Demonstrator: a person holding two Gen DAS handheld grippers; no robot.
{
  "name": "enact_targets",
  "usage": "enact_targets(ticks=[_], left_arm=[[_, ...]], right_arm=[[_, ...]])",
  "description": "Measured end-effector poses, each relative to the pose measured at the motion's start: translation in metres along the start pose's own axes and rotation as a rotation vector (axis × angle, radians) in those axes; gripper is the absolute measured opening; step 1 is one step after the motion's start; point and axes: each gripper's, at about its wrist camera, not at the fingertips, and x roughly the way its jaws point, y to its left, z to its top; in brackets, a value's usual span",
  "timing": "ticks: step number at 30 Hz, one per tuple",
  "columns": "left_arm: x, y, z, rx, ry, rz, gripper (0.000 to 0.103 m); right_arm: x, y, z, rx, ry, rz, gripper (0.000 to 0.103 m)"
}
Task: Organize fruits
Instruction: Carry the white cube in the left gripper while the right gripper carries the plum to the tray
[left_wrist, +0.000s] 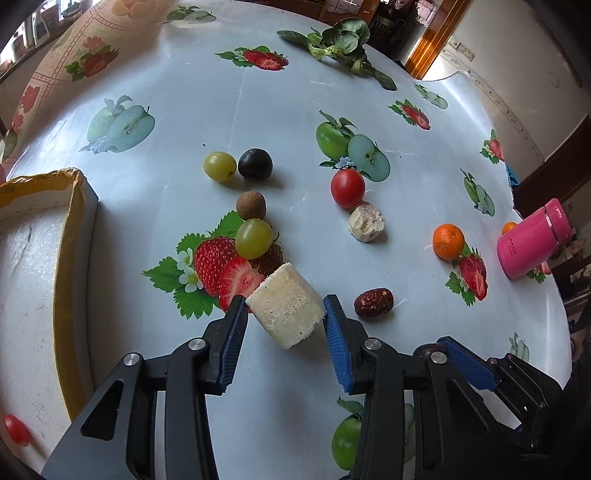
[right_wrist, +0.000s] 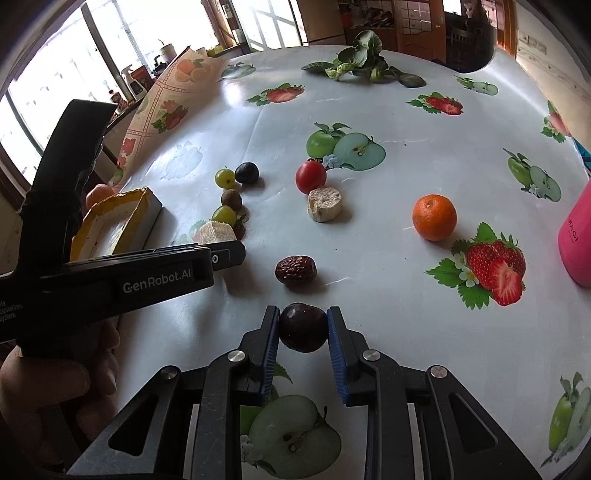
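Fruits: grapes, tomato, tangerine, date, pale chunks.

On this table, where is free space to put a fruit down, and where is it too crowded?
Free: the wide patch between the leafy green vegetable and the round red tomato, and the stretch between the orange mandarin and the wrinkled red date. Crowded: the cluster of green grapes and dark fruits beside the yellow-rimmed white tray.

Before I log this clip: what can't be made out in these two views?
- Tray: left wrist view's edge cuts it off; in the right wrist view the left gripper covers most of it.
- Pink flask: cut by the right wrist view's edge.
- Second orange: mostly behind that flask.
- Dark fruit: kind unclear.
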Motion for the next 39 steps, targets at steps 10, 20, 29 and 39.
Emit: enact_targets(ticks=[10, 20, 29, 39], left_arm=[[-0.051, 0.006, -0.026, 0.002, -0.041, 0.016, 0.040], [-0.088, 0.033, -0.047, -0.027, -0.088, 0.067, 0.040], [-0.107, 0.066, -0.061, -0.076, -0.100, 0.099, 0.040], [-0.117, 0.094, -0.072, -0.120, -0.109, 0.118, 0.040]], right_arm=[[-0.038, 0.004, -0.009, 0.013, -0.044, 0.018, 0.026], [-0.057, 0.035, -0.016, -0.007, -0.061, 0.059, 0.026], [-0.058, 0.074, -0.018, -0.058, -0.058, 0.095, 0.026], [-0.054, 0.109, -0.020, -0.110, -0.048, 0.126, 0.026]])
